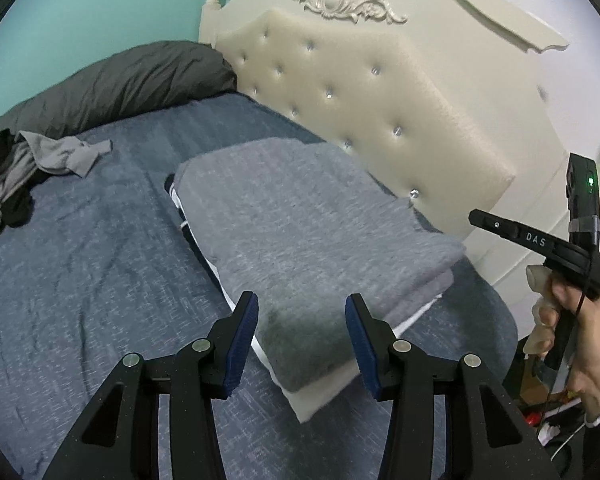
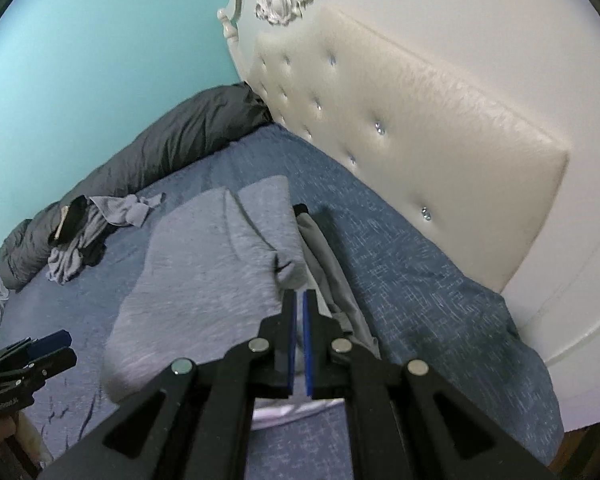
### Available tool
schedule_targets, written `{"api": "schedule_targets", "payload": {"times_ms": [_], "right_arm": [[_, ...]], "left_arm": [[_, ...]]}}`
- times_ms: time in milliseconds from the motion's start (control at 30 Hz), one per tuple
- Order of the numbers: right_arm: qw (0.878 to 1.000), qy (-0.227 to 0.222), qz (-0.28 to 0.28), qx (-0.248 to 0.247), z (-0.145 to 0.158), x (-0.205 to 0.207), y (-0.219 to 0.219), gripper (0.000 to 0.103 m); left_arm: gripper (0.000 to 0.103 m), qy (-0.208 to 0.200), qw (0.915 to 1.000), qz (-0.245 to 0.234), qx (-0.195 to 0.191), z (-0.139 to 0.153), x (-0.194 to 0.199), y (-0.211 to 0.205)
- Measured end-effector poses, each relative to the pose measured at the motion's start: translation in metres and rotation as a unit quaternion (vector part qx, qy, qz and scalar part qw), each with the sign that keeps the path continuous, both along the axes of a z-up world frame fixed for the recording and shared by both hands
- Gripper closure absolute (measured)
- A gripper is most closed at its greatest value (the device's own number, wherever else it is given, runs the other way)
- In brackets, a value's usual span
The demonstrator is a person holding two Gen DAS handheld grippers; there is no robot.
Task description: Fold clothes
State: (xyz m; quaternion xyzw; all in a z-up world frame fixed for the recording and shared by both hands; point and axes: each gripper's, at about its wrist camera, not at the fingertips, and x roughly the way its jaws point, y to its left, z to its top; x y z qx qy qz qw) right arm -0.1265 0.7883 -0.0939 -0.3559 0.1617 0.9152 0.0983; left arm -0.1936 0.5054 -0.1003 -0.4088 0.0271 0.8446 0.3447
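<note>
Hovering over the near end of the folded grey garment (image 1: 300, 224), the left gripper (image 1: 302, 312) has its blue-padded jaws spread wide and nothing between them. The garment lies on the blue bedspread (image 1: 80, 280), stacked on a white and dark layer that peeks out along its edge at 8 o'clock. In the right wrist view the right gripper (image 2: 299, 300) is pinched nearly closed, its pads almost meeting on a bunched fold of the grey garment (image 2: 204, 272) right at the tips; whether cloth is truly clamped there cannot be told for sure, but the fabric puckers up against the jaws. A lighter grey strip (image 2: 328, 264) runs alongside at 1 o'clock of that gripper. Crowding the scene: a heap of unfolded clothes (image 1: 28, 168), grey and black, sits at 9 o'clock, well apart from the stack. Behind it a dark grey pillow (image 1: 120, 80) lies along the teal wall (image 1: 100, 0). The cream tufted headboard (image 1: 360, 112) stands close at 1 o'clock, just beside the garment's far side. The person's right hand (image 1: 572, 320) grips its handle at 3 o'clock.
</note>
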Motion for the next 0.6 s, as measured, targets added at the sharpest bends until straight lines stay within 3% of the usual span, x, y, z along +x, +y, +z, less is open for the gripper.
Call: {"api": "schedule_targets", "payload": {"times_ms": [600], "right_arm": [[0.998,0.052,-0.003,0.035,0.082,0.105,-0.064,0.100]], "left_arm": [[0.045,0.055,0.9979,-0.014,0.030,0.092,0.095,-0.035]]}}
